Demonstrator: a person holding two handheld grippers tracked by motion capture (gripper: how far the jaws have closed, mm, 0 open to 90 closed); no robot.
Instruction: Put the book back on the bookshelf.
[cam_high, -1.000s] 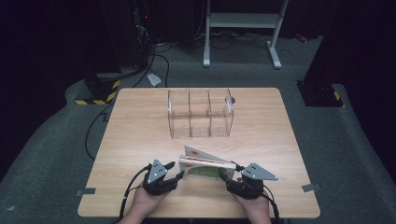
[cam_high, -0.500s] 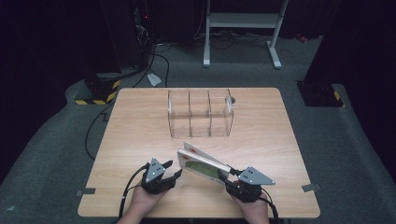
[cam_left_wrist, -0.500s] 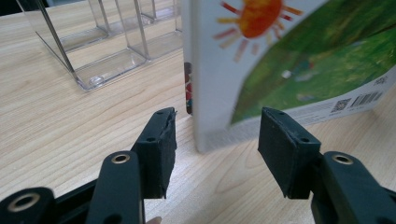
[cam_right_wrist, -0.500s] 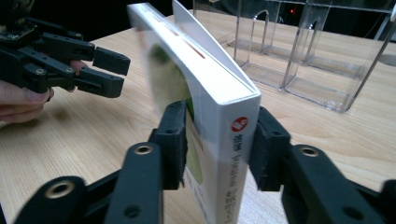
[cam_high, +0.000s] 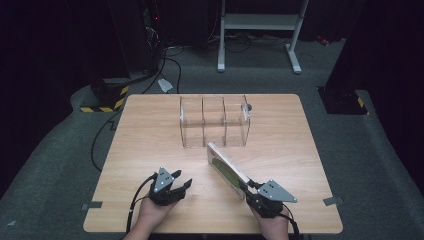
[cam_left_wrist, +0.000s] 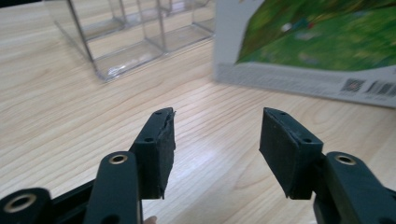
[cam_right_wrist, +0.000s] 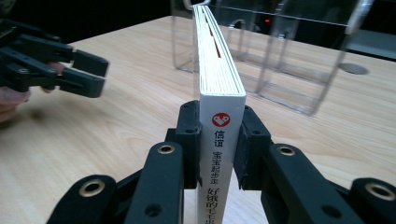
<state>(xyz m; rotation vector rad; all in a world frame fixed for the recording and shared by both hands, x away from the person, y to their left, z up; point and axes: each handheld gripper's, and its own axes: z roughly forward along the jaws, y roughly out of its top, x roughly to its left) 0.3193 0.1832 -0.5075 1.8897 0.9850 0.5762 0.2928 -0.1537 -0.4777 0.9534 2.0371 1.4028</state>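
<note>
A thin white book (cam_high: 227, 169) with a green cover (cam_left_wrist: 322, 46) stands on its long edge on the wooden table (cam_high: 150, 145). Its far end points at the clear three-bay organizer (cam_high: 215, 121). My right gripper (cam_high: 248, 187) has just closed and is shut on the book's spine end (cam_right_wrist: 217, 60), one pad on each cover. My left gripper (cam_high: 184, 183) rests near the table's front edge, left of the book and apart from it. In its own view the left gripper (cam_left_wrist: 217, 140) has just widened slightly and is open, with only bare wood between its jaws.
The organizer (cam_right_wrist: 299, 56) stands upright at the table's middle, its bays without contents. A small round metal disc (cam_high: 248, 107) sits beside its far right corner. Cables and a yellow-black striped block (cam_high: 102, 105) lie on the floor at the left, and a white stand (cam_high: 260, 30) is behind.
The book lay tilted between both grippers; now it stands on edge in the right gripper, its far end swung toward the organizer. The left gripper has come away from it.
</note>
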